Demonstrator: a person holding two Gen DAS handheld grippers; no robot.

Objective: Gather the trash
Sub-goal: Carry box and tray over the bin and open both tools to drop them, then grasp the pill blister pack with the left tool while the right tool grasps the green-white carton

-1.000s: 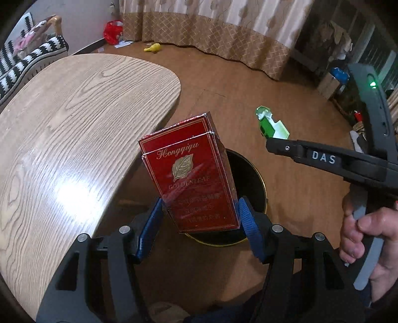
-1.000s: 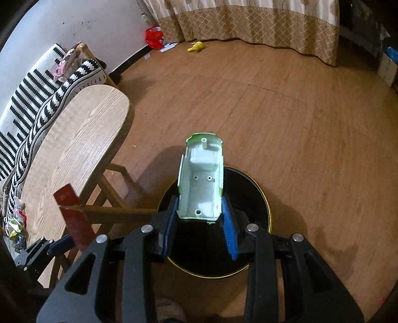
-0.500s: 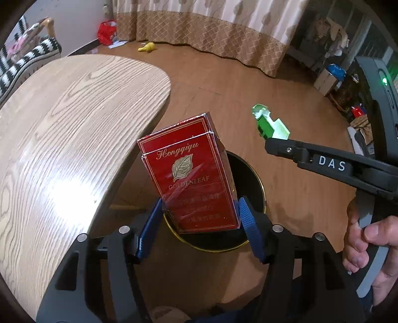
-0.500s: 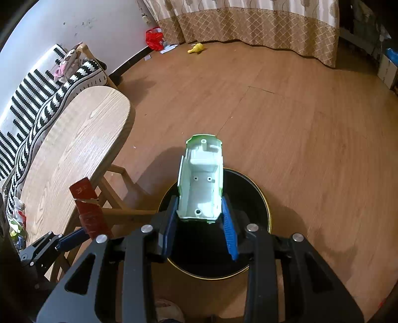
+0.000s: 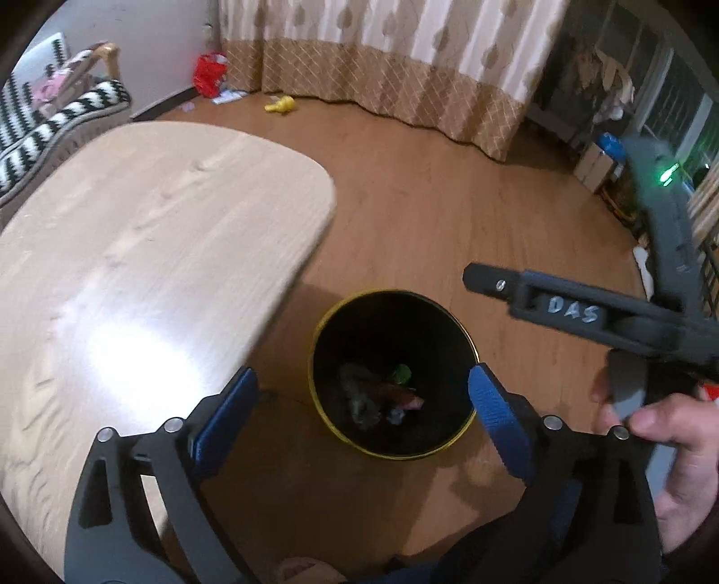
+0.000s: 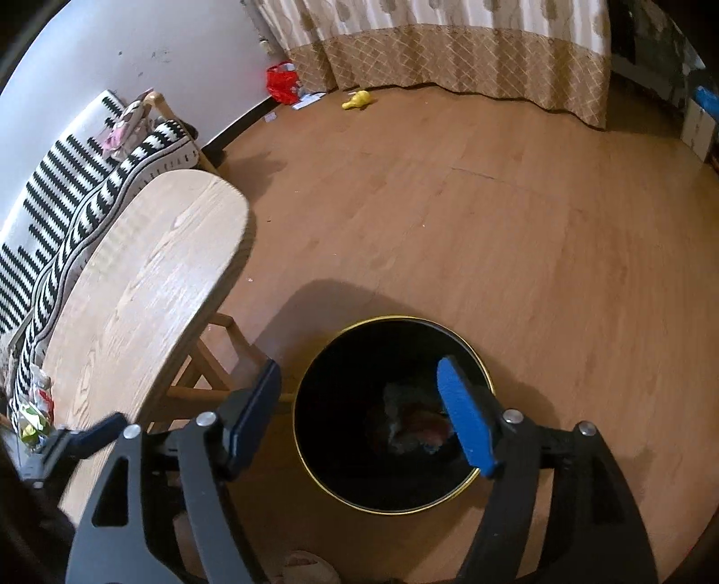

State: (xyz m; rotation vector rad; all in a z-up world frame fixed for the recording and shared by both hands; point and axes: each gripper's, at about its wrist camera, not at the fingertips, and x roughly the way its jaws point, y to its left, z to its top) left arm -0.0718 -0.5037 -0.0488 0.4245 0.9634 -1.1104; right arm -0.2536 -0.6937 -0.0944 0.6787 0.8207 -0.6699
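Observation:
A black trash bin with a gold rim [image 5: 463, 332] stands on the wooden floor below both grippers; it also shows in the right wrist view [image 6: 476, 355]. Trash lies at its bottom [image 5: 382, 395], with red and green pieces among it, dim in the right wrist view [image 6: 418, 426]. My left gripper [image 5: 359, 404] is open and empty above the bin. My right gripper [image 6: 359, 404] is open and empty above the bin too. The right gripper's body [image 5: 584, 310] shows at the right of the left wrist view.
A light wooden table [image 5: 135, 251] is to the left of the bin, seen with its legs in the right wrist view [image 6: 135, 287]. Wrappers [image 6: 36, 409] lie on its near end. A striped sofa [image 6: 67, 179], a curtain [image 6: 449, 40], a yellow toy [image 6: 357, 99] and a red bag [image 6: 281, 81] are beyond.
Both grippers have opened. The red cigarette pack has left the left gripper and the pale green plastic piece has left the right; both are gone from the jaws, with trash in the bin below.

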